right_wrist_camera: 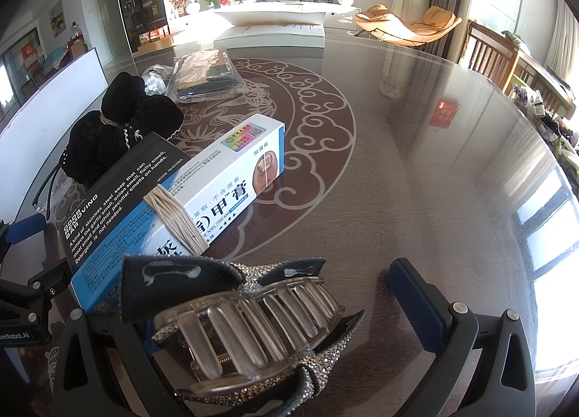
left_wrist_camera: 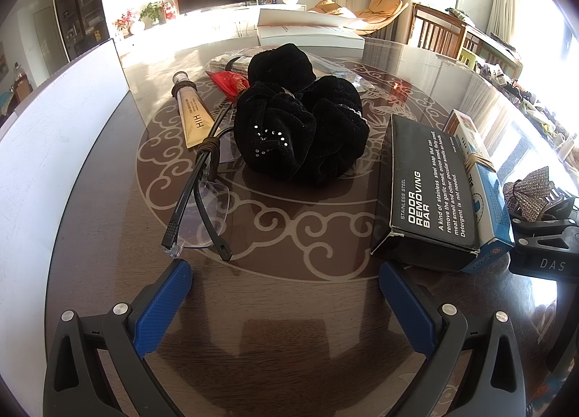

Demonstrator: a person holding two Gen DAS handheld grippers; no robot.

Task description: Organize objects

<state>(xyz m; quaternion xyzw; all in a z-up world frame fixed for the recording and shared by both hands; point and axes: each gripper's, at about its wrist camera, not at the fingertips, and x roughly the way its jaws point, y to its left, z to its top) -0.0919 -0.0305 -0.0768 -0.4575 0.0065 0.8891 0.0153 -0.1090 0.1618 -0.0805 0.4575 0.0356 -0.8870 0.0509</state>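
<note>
On the dark patterned table (left_wrist_camera: 289, 308) lie black velvet scrunchies (left_wrist_camera: 300, 127), folded glasses (left_wrist_camera: 202, 200), a gold tube (left_wrist_camera: 193, 113), a black odor-bar box (left_wrist_camera: 427, 185) and a blue-and-white cream box (left_wrist_camera: 485, 192) with a rubber band. My left gripper (left_wrist_camera: 286, 294) is open and empty, just short of the glasses and the black box. My right gripper (right_wrist_camera: 275, 308) stands open; a rhinestone bow hair claw (right_wrist_camera: 253, 323) rests between its fingers against the left one, beside the cream box (right_wrist_camera: 202, 200). The right gripper also shows in the left wrist view (left_wrist_camera: 539, 236).
A white panel (left_wrist_camera: 61, 149) stands at the table's left. A white book (left_wrist_camera: 311, 30) lies at the far edge, with a plastic-wrapped packet (right_wrist_camera: 206, 73) in front of it. A red packet (left_wrist_camera: 231, 84) lies behind the scrunchies. Wooden chairs (right_wrist_camera: 495, 55) stand to the right.
</note>
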